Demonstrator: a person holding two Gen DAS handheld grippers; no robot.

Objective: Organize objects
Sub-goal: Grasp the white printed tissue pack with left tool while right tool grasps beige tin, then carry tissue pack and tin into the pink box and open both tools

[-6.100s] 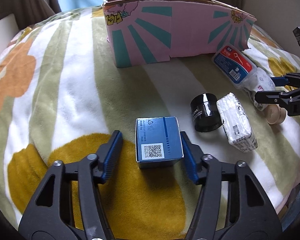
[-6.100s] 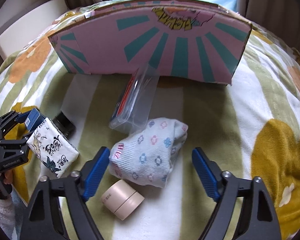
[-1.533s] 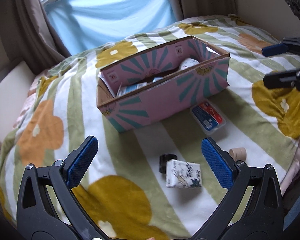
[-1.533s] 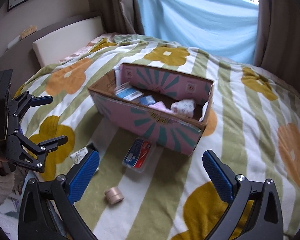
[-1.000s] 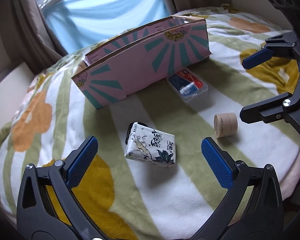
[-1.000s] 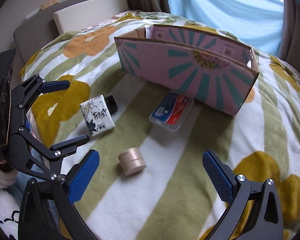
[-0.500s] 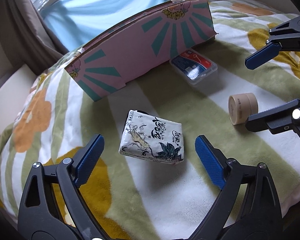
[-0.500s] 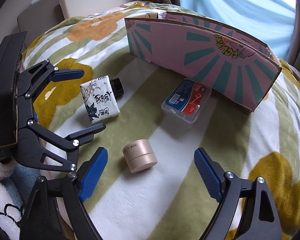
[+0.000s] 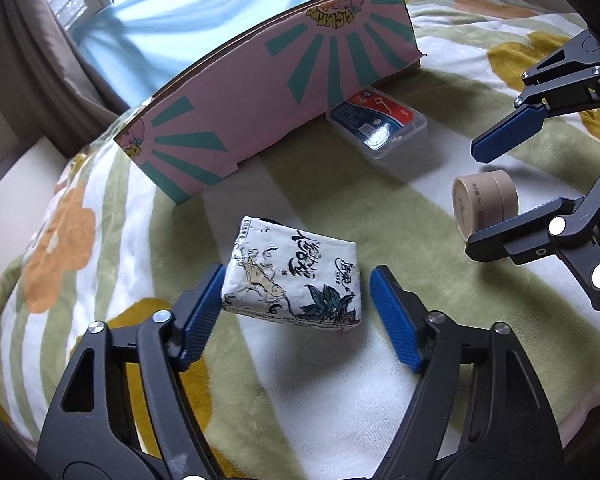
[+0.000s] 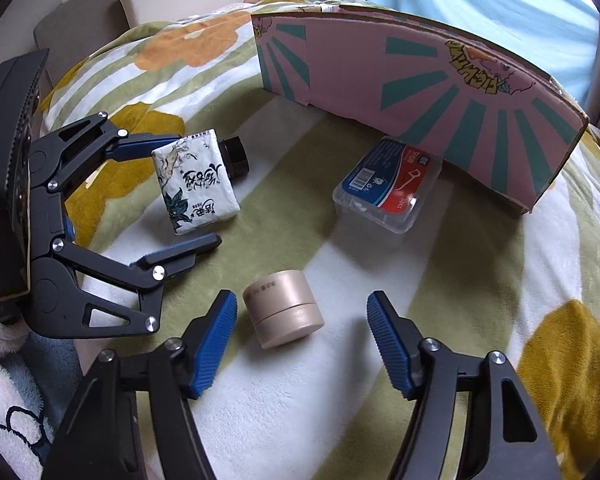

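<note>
Only right wrist: black jar [image 10: 234, 156] behind tissue pack [image 10: 195, 181] | left: hidden

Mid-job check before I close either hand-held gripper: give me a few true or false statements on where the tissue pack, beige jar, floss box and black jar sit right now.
1. The left hand-held gripper straddles the tissue pack, jaws open. True.
2. The beige jar is already clamped by the right hand-held gripper. False: it lies between open jaws.
3. The floss box sits inside the pink cardboard box. False: it lies on the blanket in front of it.
4. A black jar lies just behind the tissue pack. True.
</note>
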